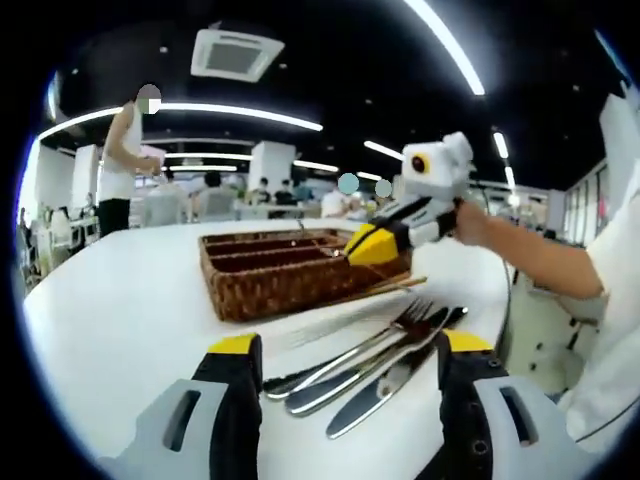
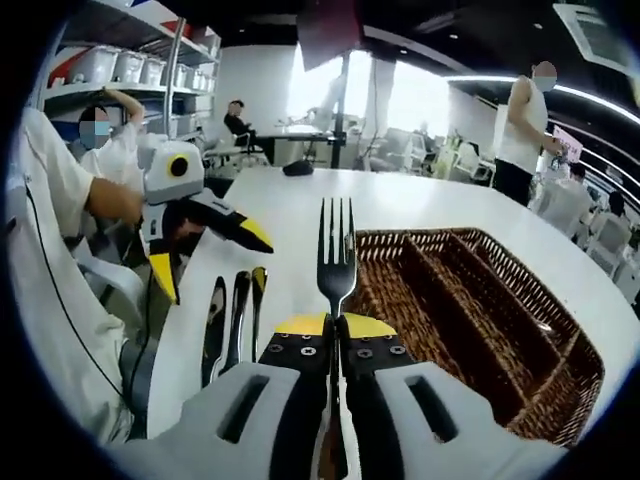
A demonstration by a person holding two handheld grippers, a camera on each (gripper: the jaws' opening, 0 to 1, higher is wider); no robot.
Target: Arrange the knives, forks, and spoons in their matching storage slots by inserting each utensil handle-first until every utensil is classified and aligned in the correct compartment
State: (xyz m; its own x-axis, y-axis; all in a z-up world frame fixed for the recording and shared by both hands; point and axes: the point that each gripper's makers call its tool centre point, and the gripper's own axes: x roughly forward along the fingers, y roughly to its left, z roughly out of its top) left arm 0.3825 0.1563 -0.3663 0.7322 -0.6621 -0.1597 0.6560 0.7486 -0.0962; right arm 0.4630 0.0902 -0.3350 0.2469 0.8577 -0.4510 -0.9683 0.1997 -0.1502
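Item: fork (image 2: pixel 336 255), polished metal. I am holding it in my right claw (image 2: pixel 335 330), jaws pinched tight on the handle, tines pointing up and away from me. It is hanging just beside the near left edge of the wicker tray (image 2: pixel 545 400), above the white bench (image 2: pixel 290 215).

Item: wicker tray, three long slots, sitting on the bench. I cannot tell what, if anything, is lying inside.

Item: loose cutlery (image 1: pixel 370 365), a fork and knives, lying in a bundle on the bench just in front of the tray, between the jaws of my left claw (image 1: pixel 345 360). That claw is standing wide and holding nothing.

Handling: I am judging these pieces stiff, light and slippery, being smooth steel. The hold is best taken across the flat of the handle near its middle, so the piece is not pivoting when the handle end is going into a slot. Thin handles lying flat are likely needing a low, level approach.
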